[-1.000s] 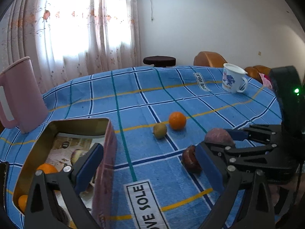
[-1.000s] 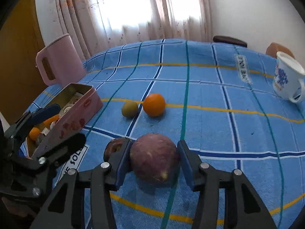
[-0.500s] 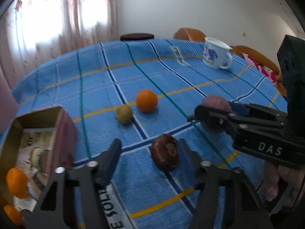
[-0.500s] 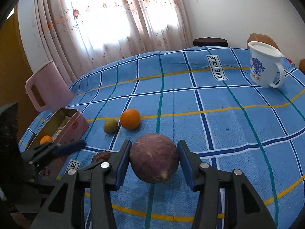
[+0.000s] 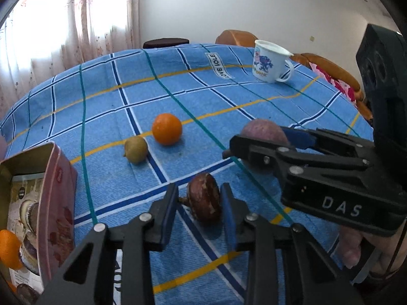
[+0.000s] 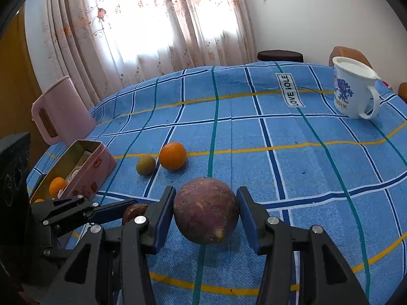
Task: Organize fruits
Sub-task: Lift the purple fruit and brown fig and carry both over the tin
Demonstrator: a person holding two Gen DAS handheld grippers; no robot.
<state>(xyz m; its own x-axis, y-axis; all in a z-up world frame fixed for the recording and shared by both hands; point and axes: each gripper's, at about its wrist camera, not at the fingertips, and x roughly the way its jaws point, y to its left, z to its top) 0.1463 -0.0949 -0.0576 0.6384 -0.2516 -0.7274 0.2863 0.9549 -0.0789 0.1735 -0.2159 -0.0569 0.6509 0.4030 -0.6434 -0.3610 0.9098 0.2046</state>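
Brown, wrinkled fruit (image 5: 203,202) lies on the blue cloth (image 5: 229,96) between my just-closing left tongs (image 5: 199,213), pads nearly touching, so I squeeze gently before lifting toward the tin (image 5: 59,185) at nine o'clock, while my right tongs (image 6: 206,214) clamp the purple fruit (image 6: 206,214).

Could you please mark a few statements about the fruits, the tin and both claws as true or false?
1. The right claw grips the round purple fruit. True.
2. The orange on the cloth lies inside the tin. False: it lies on the cloth beside the small green fruit; a different orange is in the tin.
3. The left claw straddles the dark brown fruit, its jaws having just been closing. True.
4. The mug lies tipped over. False: it stands upright.
5. The pink jug stands behind the tin. True.
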